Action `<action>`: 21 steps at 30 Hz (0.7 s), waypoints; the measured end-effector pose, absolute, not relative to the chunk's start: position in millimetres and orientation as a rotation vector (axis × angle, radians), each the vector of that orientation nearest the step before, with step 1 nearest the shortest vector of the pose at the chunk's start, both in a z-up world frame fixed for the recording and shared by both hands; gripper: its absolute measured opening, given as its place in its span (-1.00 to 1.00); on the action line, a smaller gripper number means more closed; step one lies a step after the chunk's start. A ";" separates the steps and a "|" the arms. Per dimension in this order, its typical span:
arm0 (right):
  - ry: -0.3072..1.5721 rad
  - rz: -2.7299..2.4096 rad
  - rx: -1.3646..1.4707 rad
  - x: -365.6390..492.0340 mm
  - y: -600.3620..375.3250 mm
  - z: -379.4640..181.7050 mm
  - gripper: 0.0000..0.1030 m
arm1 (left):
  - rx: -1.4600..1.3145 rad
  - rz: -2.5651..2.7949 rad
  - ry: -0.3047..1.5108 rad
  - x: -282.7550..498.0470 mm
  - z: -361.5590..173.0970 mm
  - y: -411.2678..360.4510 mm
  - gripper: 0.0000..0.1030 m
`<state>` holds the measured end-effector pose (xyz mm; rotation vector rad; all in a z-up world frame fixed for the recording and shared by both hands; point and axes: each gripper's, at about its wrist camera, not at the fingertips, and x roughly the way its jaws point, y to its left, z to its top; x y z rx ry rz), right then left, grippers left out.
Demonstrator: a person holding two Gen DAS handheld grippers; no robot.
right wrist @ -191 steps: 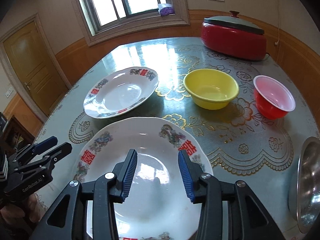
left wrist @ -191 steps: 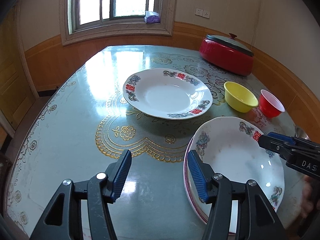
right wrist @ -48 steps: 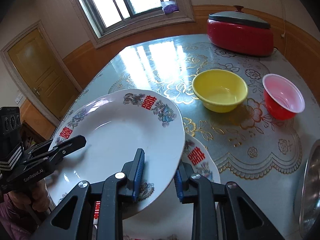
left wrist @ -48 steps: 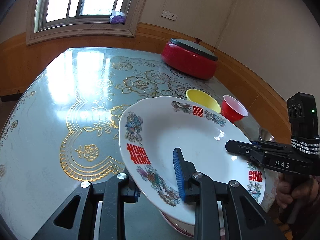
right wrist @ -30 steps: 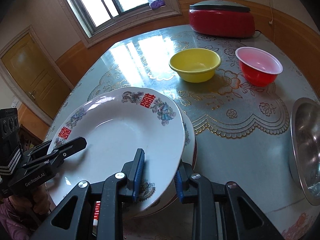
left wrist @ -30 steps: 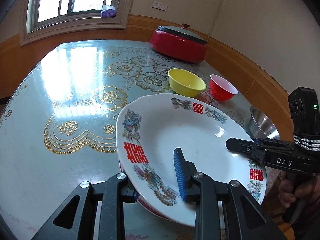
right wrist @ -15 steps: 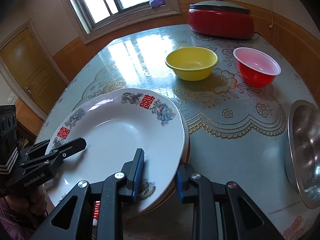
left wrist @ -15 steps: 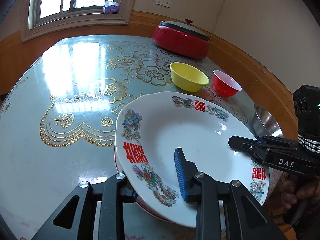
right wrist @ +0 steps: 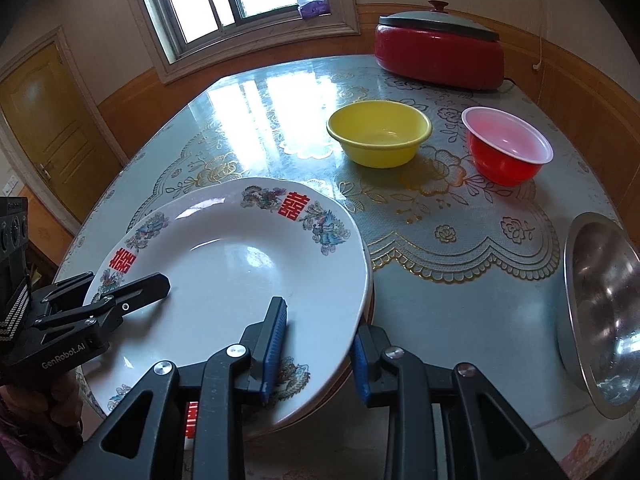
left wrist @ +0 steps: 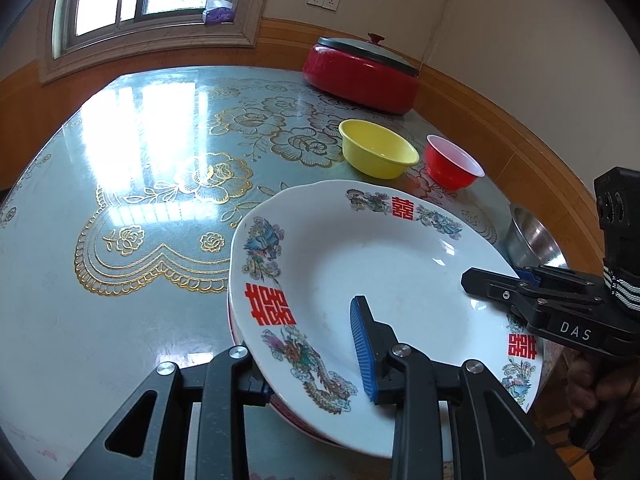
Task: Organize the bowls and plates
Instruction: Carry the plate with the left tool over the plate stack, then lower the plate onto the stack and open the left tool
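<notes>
A white plate with red characters and flower rim (left wrist: 384, 264) (right wrist: 224, 272) rests on top of another plate whose pink edge peeks out below (left wrist: 288, 416). My left gripper (left wrist: 316, 356) grips the plate's near-left rim, one finger above and one below. My right gripper (right wrist: 316, 344) grips the opposite rim the same way; it also shows in the left wrist view (left wrist: 496, 280). A yellow bowl (right wrist: 379, 133) and a red bowl (right wrist: 506, 150) stand further back on the table.
A steel bowl (right wrist: 604, 276) sits at the table's right edge. A red lidded cooker (right wrist: 440, 54) stands at the far side by the wall. The table (left wrist: 120, 208) has a glossy floral cover. A window and a door lie behind.
Both grippers lowered the plate onto the plate beneath it; earlier it hung tilted above the stack, now it lies nearly flat on it.
</notes>
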<state>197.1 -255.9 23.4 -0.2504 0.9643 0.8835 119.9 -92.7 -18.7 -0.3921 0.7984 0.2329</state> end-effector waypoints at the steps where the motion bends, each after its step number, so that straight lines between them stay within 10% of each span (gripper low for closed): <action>1: 0.962 0.880 -0.253 196.7 -255.7 23.3 -0.43 | -0.389 0.233 0.798 119.7 -18.5 -92.9 -0.36; 21: 0.891 0.888 -0.325 186.4 -248.9 24.4 -0.39 | -0.300 0.189 0.834 123.4 -21.2 -107.5 -0.35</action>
